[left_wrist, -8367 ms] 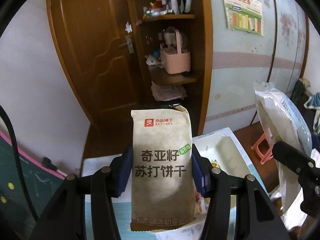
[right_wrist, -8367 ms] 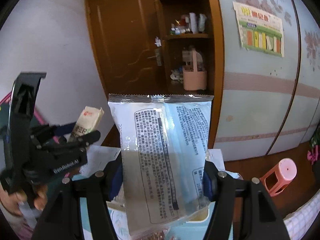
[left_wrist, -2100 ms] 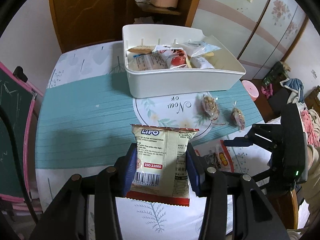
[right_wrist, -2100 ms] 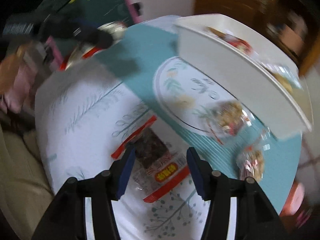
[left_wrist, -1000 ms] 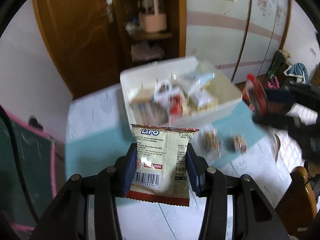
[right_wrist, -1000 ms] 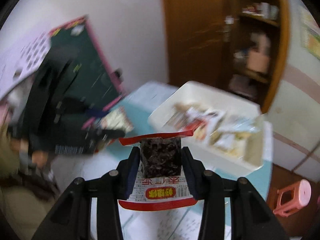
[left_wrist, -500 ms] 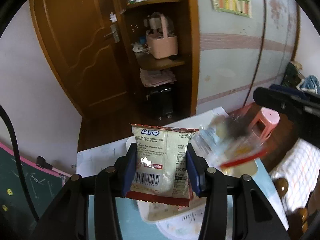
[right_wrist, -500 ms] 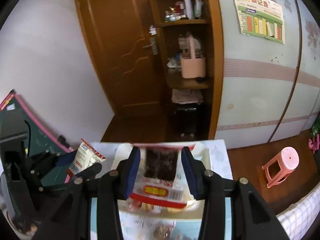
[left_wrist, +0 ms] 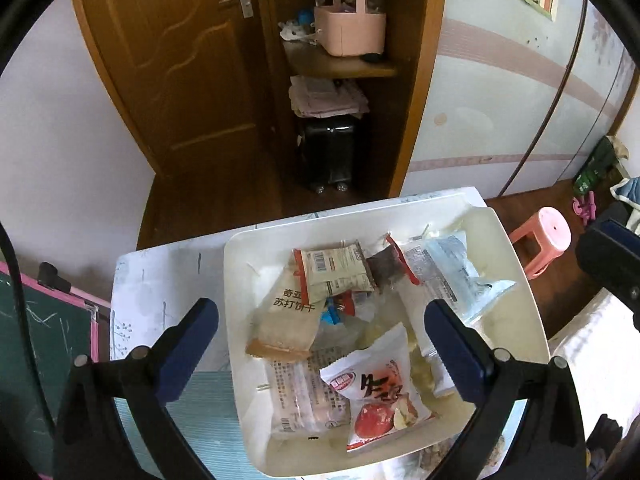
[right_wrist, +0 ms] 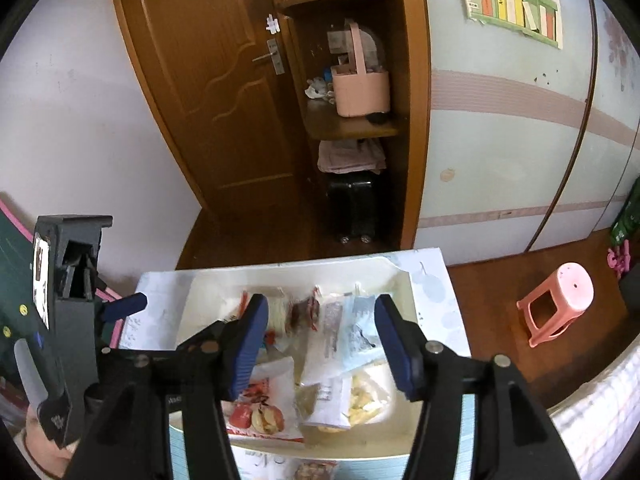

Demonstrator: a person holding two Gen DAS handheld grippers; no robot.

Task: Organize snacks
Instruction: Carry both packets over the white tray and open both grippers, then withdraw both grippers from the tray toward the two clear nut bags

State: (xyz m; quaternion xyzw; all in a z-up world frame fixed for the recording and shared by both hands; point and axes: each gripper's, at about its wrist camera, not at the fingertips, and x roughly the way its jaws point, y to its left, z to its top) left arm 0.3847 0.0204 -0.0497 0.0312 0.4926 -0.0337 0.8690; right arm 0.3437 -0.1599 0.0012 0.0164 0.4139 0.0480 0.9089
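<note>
A white bin (left_wrist: 236,320) on the table holds several snack packets. The beige LIPO packet (left_wrist: 334,272) lies at its far side, with the dark red-edged packet (left_wrist: 386,266) beside it. A red-and-white packet (left_wrist: 380,392) lies near the front. My left gripper (left_wrist: 320,322) is open and empty above the bin. My right gripper (right_wrist: 320,320) is open and empty above the same bin (right_wrist: 192,300). The left gripper (right_wrist: 120,306) also shows at the left of the right wrist view.
The table (left_wrist: 160,272) has a white and teal cloth. A green chalkboard (left_wrist: 32,340) stands at the left. A pink stool (right_wrist: 556,300) stands on the floor to the right. A wooden door and shelf with a pink basket (left_wrist: 348,28) are behind.
Both grippers have opened. The LIPO packet and the dark red-edged packet have left the jaws and now lie in the bin.
</note>
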